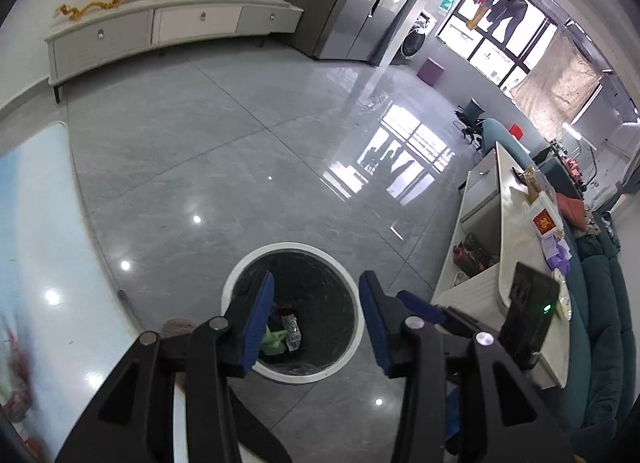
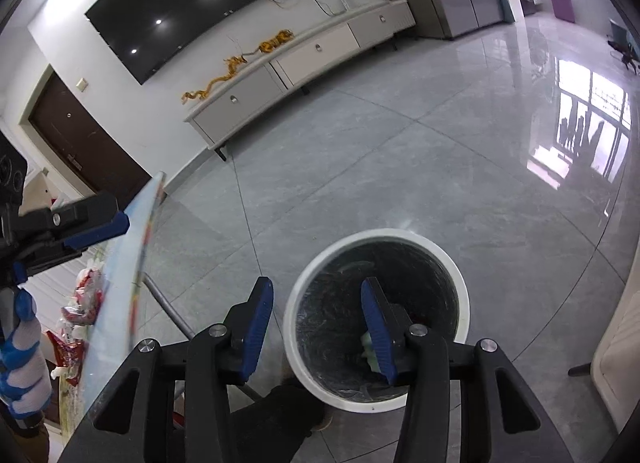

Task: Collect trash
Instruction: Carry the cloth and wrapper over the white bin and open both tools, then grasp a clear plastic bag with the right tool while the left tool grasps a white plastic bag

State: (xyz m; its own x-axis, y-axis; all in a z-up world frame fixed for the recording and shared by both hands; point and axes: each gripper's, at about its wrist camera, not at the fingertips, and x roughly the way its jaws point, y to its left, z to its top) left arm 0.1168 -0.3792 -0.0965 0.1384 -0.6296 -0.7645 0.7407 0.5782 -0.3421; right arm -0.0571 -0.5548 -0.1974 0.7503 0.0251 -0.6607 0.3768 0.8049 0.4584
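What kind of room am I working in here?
Most likely a home living room: a wall-mounted TV above a low white cabinet, a teal sofa by a coffee table, and a grey tiled floor.

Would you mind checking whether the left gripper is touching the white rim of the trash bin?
Apart. In the left wrist view the left gripper hangs open above the trash bin, whose bottom and trash show between its fingers.

Both wrist views angled down, close above the shared bin (image 1: 292, 311) (image 2: 376, 319).
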